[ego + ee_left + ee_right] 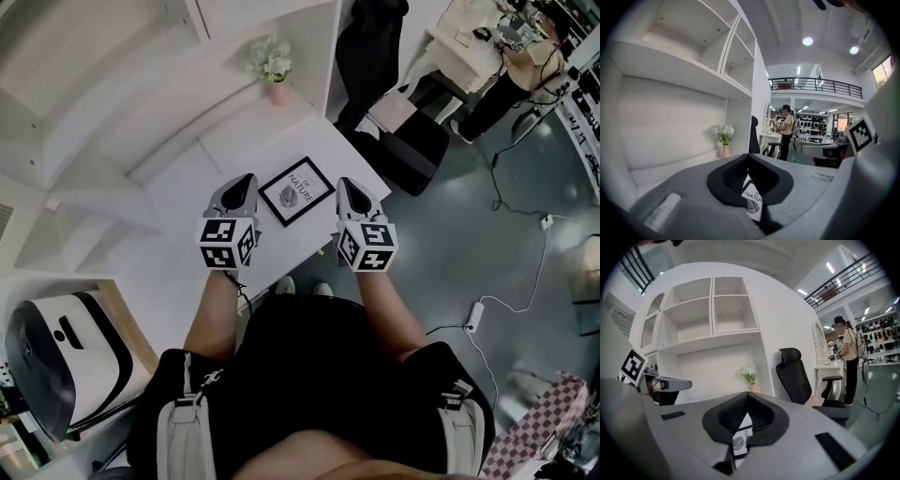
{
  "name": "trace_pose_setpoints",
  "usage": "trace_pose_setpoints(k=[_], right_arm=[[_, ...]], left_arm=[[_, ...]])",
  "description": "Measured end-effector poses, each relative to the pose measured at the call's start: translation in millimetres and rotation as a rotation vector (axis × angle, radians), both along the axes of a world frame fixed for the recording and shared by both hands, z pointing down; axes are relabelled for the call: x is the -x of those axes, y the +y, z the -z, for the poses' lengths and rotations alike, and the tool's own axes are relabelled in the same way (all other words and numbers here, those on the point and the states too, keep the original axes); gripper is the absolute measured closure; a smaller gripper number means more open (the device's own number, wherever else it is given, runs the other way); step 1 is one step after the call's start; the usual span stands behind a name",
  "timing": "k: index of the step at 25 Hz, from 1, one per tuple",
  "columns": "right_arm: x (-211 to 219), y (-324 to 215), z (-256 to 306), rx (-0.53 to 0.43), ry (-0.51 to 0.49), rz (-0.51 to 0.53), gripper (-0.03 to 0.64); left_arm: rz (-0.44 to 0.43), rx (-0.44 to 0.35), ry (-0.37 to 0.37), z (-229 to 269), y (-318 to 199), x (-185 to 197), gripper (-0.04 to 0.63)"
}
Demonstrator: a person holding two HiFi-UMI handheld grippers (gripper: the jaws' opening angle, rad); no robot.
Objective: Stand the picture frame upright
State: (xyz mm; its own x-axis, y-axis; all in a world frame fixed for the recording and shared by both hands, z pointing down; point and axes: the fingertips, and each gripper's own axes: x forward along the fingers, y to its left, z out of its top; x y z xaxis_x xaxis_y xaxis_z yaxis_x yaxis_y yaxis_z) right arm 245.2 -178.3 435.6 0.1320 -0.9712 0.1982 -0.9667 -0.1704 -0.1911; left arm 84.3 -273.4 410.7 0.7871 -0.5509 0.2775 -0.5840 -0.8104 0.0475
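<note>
A black picture frame (pixel 296 190) with a leaf print lies flat on the white desk (pixel 178 253), square between my two grippers. The left gripper (pixel 246 181) sits just left of it and the right gripper (pixel 345 186) just right of it, both apart from the frame. Each one is shut with nothing in its jaws. In the left gripper view the shut jaws (pixel 749 161) let a strip of the frame (pixel 753 201) show below them. In the right gripper view the frame (pixel 739 440) shows the same way under the shut jaws (pixel 747 398).
A pink vase of white flowers (pixel 272 66) stands at the back of the desk by the white shelving (pixel 712 315). A black office chair (pixel 370 47) is right of the desk. A person (pixel 787 131) stands far off. A white machine (pixel 56 361) sits at lower left.
</note>
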Motion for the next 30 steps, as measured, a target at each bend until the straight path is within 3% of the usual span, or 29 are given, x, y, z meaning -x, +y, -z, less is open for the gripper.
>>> trace_pose_setpoints(k=[10, 13, 14, 16, 23, 25, 30], right_arm=[[2.1, -3.3, -55.3, 0.135, -0.117, -0.058, 0.616], [4.3, -2.5, -75.4, 0.18, -0.174, -0.065, 0.572], [5.1, -2.2, -82.5, 0.196, -0.194, -0.067, 0.559], [6.8, -2.6, -97.7, 0.229, -0.235, -0.073, 0.54], [12.2, -3.2, -144.8, 0.336, -0.378, -0.11, 0.509], [13.6, -0.9, -157.7, 0.362, -0.414, -0.128, 0.505], [18.2, -0.9, -183.4, 0.441, -0.447, -0.154, 0.503]], left_arm=[[-0.149, 0.063, -0.123, -44.7, -31.9, -4.5, 0.577], [-0.203, 0.095, -0.15, -58.9, -40.8, -6.6, 0.569], [-0.223, 0.105, -0.164, -64.6, -43.9, -7.2, 0.552], [-0.267, 0.124, -0.204, -78.5, -50.1, -8.6, 0.45], [-0.39, 0.178, -0.32, -121.6, -78.5, -15.0, 0.434], [-0.428, 0.223, -0.317, -130.5, -84.4, -18.9, 0.433], [-0.517, 0.408, -0.209, -131.8, -96.4, -35.8, 0.431]])
